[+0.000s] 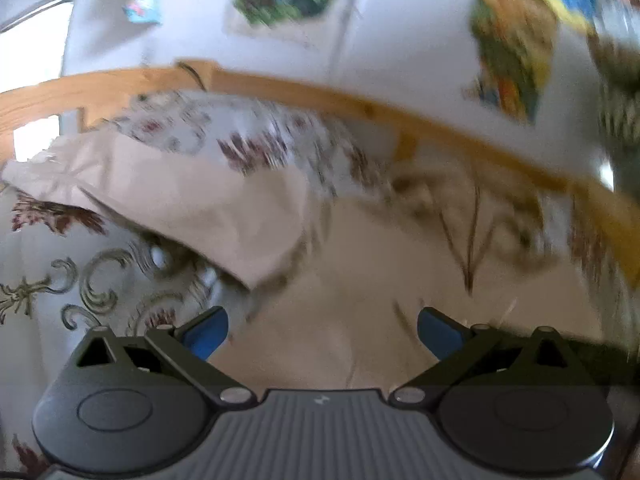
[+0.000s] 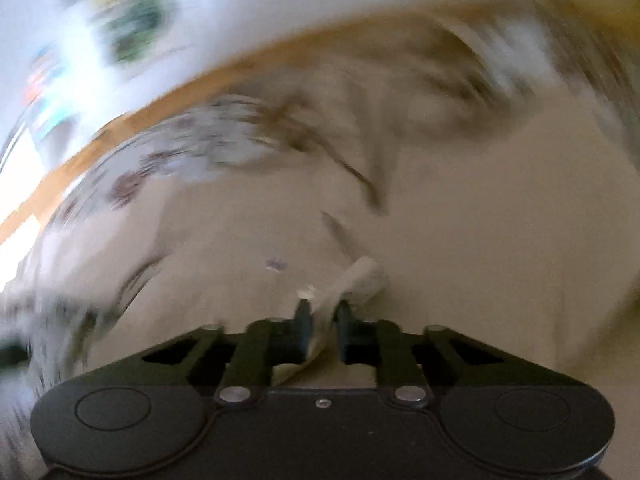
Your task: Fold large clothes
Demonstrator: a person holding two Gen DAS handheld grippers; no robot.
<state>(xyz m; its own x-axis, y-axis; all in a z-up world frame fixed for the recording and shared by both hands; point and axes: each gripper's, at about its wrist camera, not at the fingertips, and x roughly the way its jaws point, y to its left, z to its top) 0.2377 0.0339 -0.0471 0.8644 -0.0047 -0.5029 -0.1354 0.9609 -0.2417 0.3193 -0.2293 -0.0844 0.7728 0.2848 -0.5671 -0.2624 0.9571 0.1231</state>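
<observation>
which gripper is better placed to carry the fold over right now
Right. The right gripper is shut on an edge of the beige cloth, so it can pull that edge across. The left gripper is open above the cloth with nothing between its fingers and would first need a grip.

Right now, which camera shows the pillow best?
The left wrist view: the pillow lies there whole, flowers and beige side fairly sharp, against the wooden rail. The right wrist view shows only a blurred flowery smear of it at the left.
</observation>
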